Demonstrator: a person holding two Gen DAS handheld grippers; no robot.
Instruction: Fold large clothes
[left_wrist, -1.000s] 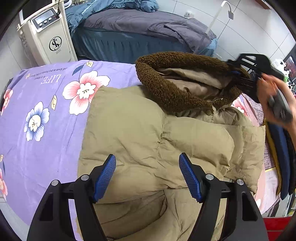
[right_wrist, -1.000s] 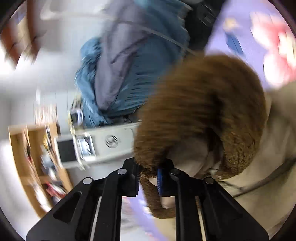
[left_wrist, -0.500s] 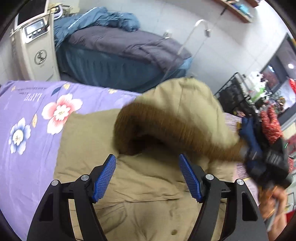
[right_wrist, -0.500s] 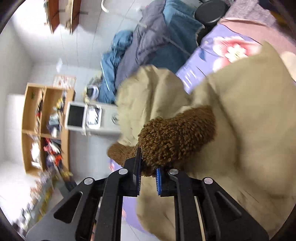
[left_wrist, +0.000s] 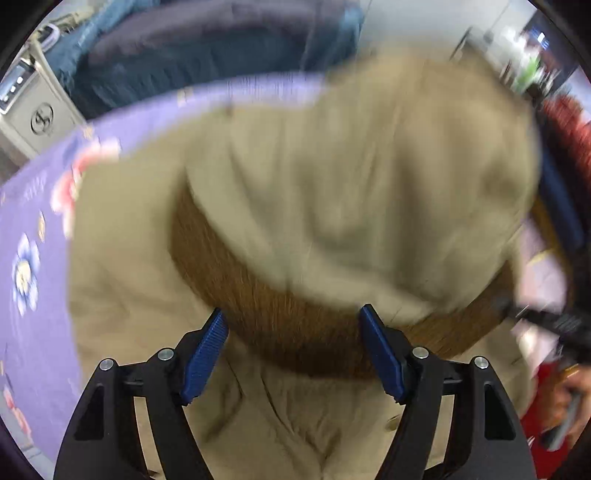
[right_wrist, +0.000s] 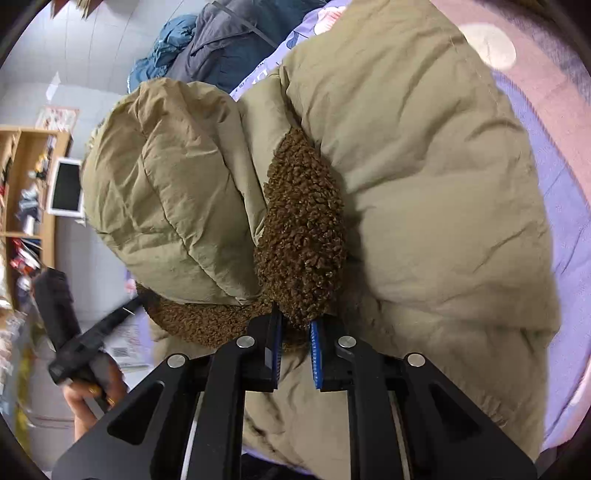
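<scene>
Now the tan padded coat (right_wrist: 424, 192) lies hood-folded, brown fleece trim (right_wrist: 303, 236) showing.

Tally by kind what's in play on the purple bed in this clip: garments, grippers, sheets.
Coats: 1, khaki coat with its hood folded over, brown fleece trim
Grippers: 2, left gripper open above the trim, right gripper shut on the trim
Sheets: 1, floral sheet
Total: 4
</scene>
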